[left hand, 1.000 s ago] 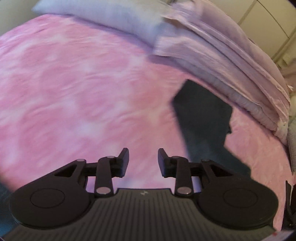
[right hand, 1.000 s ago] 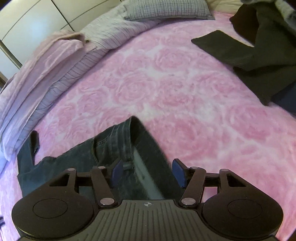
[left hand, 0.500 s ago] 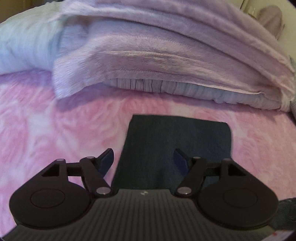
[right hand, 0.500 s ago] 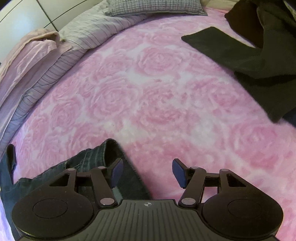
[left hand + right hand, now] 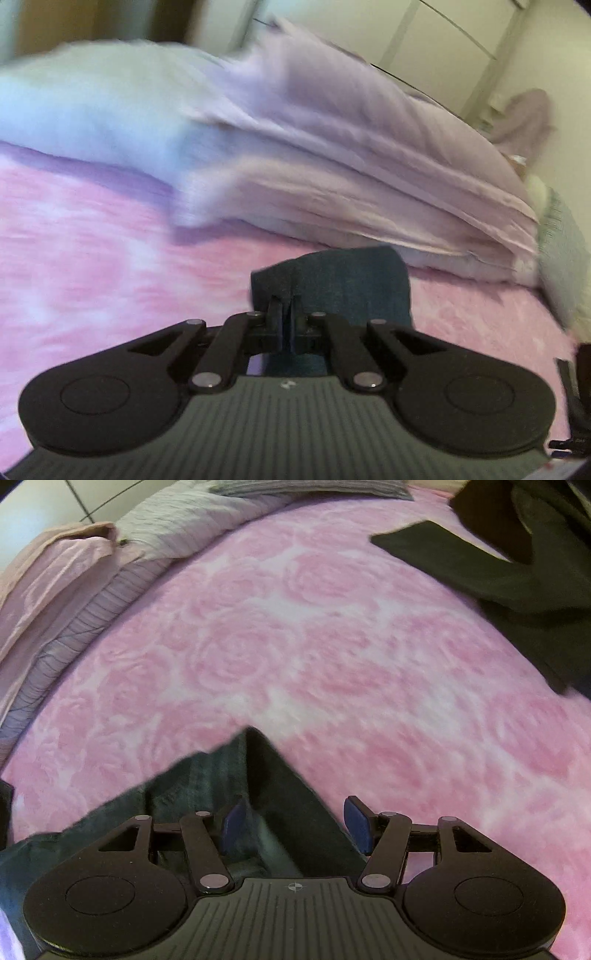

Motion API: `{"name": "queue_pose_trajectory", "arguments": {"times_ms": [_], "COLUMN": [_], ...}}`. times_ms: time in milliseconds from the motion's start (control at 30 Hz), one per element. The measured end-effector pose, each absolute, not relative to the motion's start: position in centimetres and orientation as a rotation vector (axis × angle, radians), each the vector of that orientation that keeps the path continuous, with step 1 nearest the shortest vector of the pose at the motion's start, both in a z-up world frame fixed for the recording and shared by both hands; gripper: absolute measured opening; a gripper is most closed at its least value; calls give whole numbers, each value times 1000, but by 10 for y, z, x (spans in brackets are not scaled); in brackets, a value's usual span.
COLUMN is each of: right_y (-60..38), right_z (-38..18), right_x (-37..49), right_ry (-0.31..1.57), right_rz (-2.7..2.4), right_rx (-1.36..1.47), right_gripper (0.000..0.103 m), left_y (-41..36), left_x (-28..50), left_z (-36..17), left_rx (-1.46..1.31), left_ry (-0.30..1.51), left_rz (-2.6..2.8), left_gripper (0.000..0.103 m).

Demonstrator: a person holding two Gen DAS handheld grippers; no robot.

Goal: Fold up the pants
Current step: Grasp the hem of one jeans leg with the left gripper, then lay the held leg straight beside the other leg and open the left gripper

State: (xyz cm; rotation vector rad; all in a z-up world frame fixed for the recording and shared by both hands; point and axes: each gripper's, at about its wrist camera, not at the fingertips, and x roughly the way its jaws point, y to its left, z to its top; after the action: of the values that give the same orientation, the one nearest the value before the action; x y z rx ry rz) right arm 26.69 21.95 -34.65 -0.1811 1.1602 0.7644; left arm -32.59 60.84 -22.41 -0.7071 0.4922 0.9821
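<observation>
Dark blue jeans lie on a pink rose-patterned bedspread [image 5: 332, 646]. In the left wrist view my left gripper [image 5: 286, 306] is shut on the near corner of the pant leg end [image 5: 340, 280], which stands bunched and lifted off the bed. In the right wrist view the jeans' waist end [image 5: 207, 786] lies under my right gripper [image 5: 295, 819]. That gripper is open, with its blue pads [image 5: 232, 823] apart over the denim and not pressing on it. The middle of the jeans is out of view.
A folded lilac duvet [image 5: 351, 155] and a pale pillow [image 5: 92, 103] lie just beyond the pant leg. Dark garments [image 5: 517, 565] are heaped at the far right of the bed. A striped blanket [image 5: 184, 520] runs along the far left, with wardrobe doors [image 5: 443, 48] behind.
My left gripper went from open above the pant leg end to shut on its corner, and the cloth has risen. The right gripper shifted so that more of the waist lies under it.
</observation>
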Motion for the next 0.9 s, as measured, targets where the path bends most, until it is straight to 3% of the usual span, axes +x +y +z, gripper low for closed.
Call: {"name": "queue_pose_trajectory", "arguments": {"times_ms": [167, 267, 300, 367, 433, 700, 900], "right_y": [234, 234, 234, 231, 228, 198, 191], "right_z": [-339, -342, -344, -344, -340, -333, -341], "right_x": [268, 266, 265, 261, 258, 259, 240], "right_ry": [1163, 1186, 1194, 1207, 1206, 1193, 1247], "right_rz": [814, 813, 807, 803, 813, 747, 667], "right_rx": [-157, -150, -147, -140, -138, -179, -155], "right_gripper": [56, 56, 56, 56, 56, 56, 56], "left_y": [559, 577, 593, 623, 643, 590, 536], "left_x": [-358, -319, -301, -274, -266, -408, -468], "left_z": [-122, -88, -87, -101, -130, -233, -277], "left_rx": [-635, -563, -552, -544, -554, -794, -682], "left_ry": [451, 470, 493, 527, 582, 718, 931], "left_rz": [1193, 1168, 1148, 1126, 1129, 1379, 1358], "left_gripper": [2, 2, 9, 16, 34, 38, 39]}}
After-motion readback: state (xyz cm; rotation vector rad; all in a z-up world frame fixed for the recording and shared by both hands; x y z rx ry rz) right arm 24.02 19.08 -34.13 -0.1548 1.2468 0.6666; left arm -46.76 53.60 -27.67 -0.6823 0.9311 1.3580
